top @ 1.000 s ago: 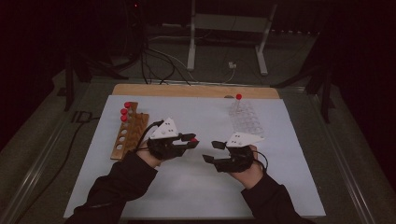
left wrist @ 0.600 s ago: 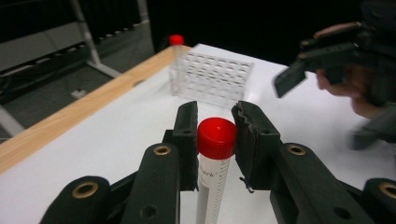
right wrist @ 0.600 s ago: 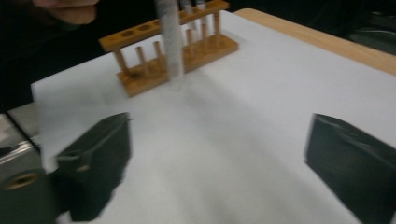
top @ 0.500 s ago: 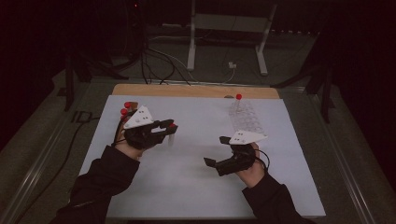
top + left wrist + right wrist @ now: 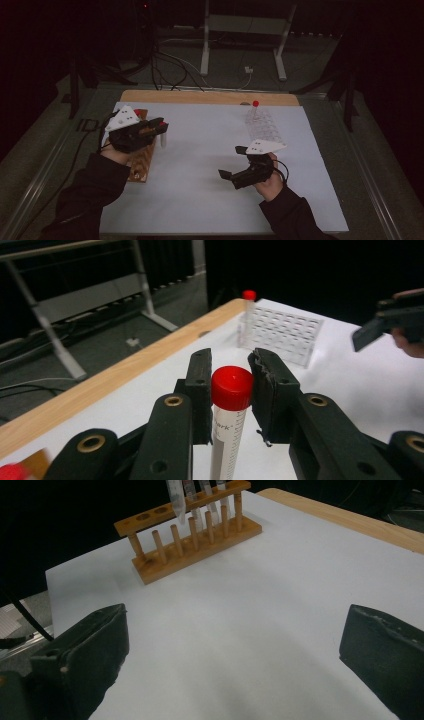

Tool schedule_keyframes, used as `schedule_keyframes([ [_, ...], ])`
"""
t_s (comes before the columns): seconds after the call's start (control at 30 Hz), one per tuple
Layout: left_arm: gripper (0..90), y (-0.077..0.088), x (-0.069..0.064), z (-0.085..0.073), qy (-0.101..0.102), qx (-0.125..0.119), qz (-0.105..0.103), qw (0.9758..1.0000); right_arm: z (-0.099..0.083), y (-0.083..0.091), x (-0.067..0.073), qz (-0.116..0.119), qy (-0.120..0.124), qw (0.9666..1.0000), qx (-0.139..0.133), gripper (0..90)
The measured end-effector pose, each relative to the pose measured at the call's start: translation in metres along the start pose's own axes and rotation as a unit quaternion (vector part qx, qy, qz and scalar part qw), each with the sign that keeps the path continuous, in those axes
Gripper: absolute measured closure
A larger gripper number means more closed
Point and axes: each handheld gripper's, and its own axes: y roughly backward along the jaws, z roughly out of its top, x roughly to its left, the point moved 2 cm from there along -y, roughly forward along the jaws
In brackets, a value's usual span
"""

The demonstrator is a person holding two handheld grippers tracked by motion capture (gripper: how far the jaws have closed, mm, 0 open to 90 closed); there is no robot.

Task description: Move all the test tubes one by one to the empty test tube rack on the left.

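Left claw (image 5: 231, 390) is clenched on a red-capped tube (image 5: 229, 425), pads pinching just under the cap; tube hangs upright. In the high view the left claw (image 5: 159, 126) holds it just beside the wooden rack (image 5: 142, 162), on the side toward the clear rack (image 5: 262, 125). Right claw (image 5: 235, 162) is released, nothing between the jaws, which have just been opening; it hovers over bare white counter (image 5: 200, 150), near the clear rack's closer end.

Judged step: carry the tube from the wooden rack across to the clear rack, where one red-capped tube (image 5: 255, 107) already stands at the far end. To do it well: keep the tube vertical, grip firm below the cap, travel clear above the counter, line the tip over an open hole next to the standing tube, lower straight, then let go. Right claw should stay out of the path.

Hard to make out: the held tube's lower end is cut off in the left gripper view; clear rack holes are faint in the dim high view; tubes in the wooden rack (image 5: 195, 535) are cropped at the top in the right gripper view, so their count is unsure.
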Motion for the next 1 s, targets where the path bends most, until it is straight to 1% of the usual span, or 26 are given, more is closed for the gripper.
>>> schedule_keyframes([
  [0.07, 72.1, 0.005, 0.004, -0.001, 0.004, -0.004, 0.01, 0.9999, 0.0, 0.0, 0.0, 0.0, 0.002, 1.0, 0.002, 0.0],
  [0.23, 72.1, 0.017, 0.015, -0.006, 0.011, -0.002, 0.032, 0.9994, 0.0, 0.0, 0.001, 0.002, 0.001, 1.0, -0.001, 0.0],
  [0.4, 72.1, 0.027, 0.027, -0.012, 0.021, -0.004, 0.056, 0.9982, 0.0, 0.0, 0.001, 0.002, 0.002, 1.0, 0.001, 0.0],
  [0.43, 72.1, 0.028, 0.029, -0.013, 0.022, -0.003, 0.057, 0.9981, 0.0, 0.0, 0.001, 0.003, 0.001, 1.0, 0.001, 0.0],
  [0.57, 72.1, 0.034, 0.039, -0.017, 0.028, -0.004, 0.075, 0.9968, 0.0, -0.001, 0.001, 0.004, 0.001, 1.0, 0.002, 0.0],
  [0.6, 72.1, 0.034, 0.042, -0.019, 0.032, -0.005, 0.075, 0.9966, 0.0, -0.001, 0.001, 0.002, 0.001, 1.0, 0.002, 0.0],
  [0.73, 72.1, 0.037, 0.053, -0.023, 0.04, -0.005, 0.091, 0.9951, 0.0, -0.001, -0.001, 0.003, -0.002, 1.0, 0.002, 0.0],
  [0.77, 72.1, 0.038, 0.056, -0.024, 0.044, -0.007, 0.093, 0.9946, 0.0, -0.001, -0.001, 0.004, -0.002, 1.0, 0.001, 0.0],
  [0.83, 72.1, 0.038, 0.06, -0.026, 0.042, -0.008, 0.105, 0.9936, 0.0, -0.001, -0.001, 0.003, 0.0, 1.0, 0.002, 0.0],
  [0.87, 72.1, 0.038, 0.062, -0.027, 0.049, -0.009, 0.104, 0.9933, 0.0, -0.001, -0.001, 0.004, 0.0, 1.0, 0.002, 0.0],
  [0.9, 72.1, 0.038, 0.064, -0.028, 0.05, -0.01, 0.11, 0.9926, 0.0, -0.001, 0.0, 0.003, 0.0, 1.0, 0.002, 0.0],
  [0.93, 72.1, 0.038, 0.065, -0.03, 0.047, -0.008, 0.116, 0.992, 0.0, -0.001, 0.0, 0.004, 0.0, 1.0, 0.002, 0.0],
  [0.97, 72.1, 0.037, 0.066, -0.032, 0.05, -0.007, 0.117, 0.9919, 0.0, -0.001, 0.0, 0.005, 0.0, 1.0, 0.003, 0.0],
  [1.0, 72.1, 0.036, 0.068, -0.035, 0.053, -0.008, 0.121, 0.9912, 0.0, -0.001, 0.0, 0.004, 0.001, 1.0, 0.003, 0.0],
])
